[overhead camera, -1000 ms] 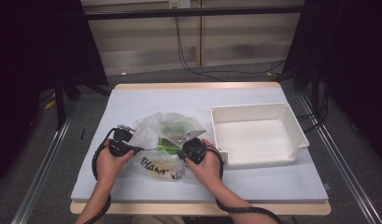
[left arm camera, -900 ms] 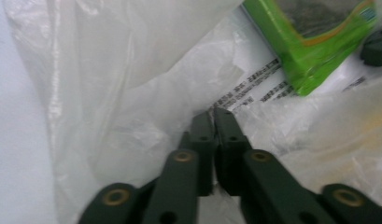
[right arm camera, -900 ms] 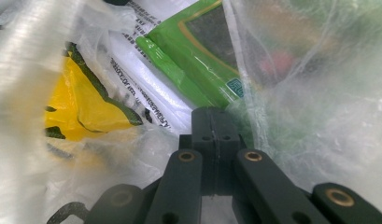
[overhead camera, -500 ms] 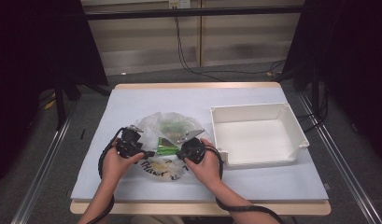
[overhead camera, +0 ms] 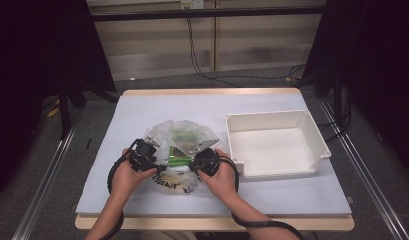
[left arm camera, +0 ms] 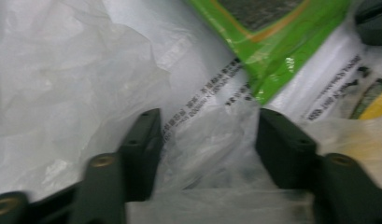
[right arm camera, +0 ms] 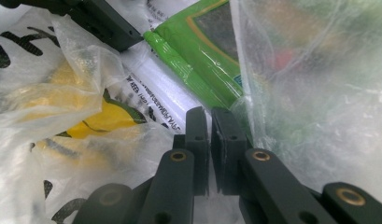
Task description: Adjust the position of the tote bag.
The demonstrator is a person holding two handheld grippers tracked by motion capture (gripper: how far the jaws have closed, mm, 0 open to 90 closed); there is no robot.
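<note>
A: Since the earlier frame, the left gripper (overhead camera: pixel 151 156) has slid inward along the plastic bag (overhead camera: pixel 179 137), closer to the right gripper (overhead camera: pixel 194 162); the right one sits where it was.

B: Left jaw state?

A: Its jaws have just been closing from a wider gape and stand half apart. In the left gripper view, crumpled bag film (left arm camera: pixel 207 154) lies between the pads, not yet pinched. Released, by my reading.

B: Right?

A: Clenched on the bag's film (right arm camera: pixel 210 140), jaws nearly together, just beside the green packet (right arm camera: pixel 202 51) inside.

B: Location of the bag?

A: Flat on the white table cover (overhead camera: pixel 142 110), left of the white bin (overhead camera: pixel 312 135), near but apart from it. Bin looks empty.

B: Progress?

A: Early, I judge. One side of the bag's mouth is gripped; the left still needs its hold. Packet remains inside the bag.
</note>
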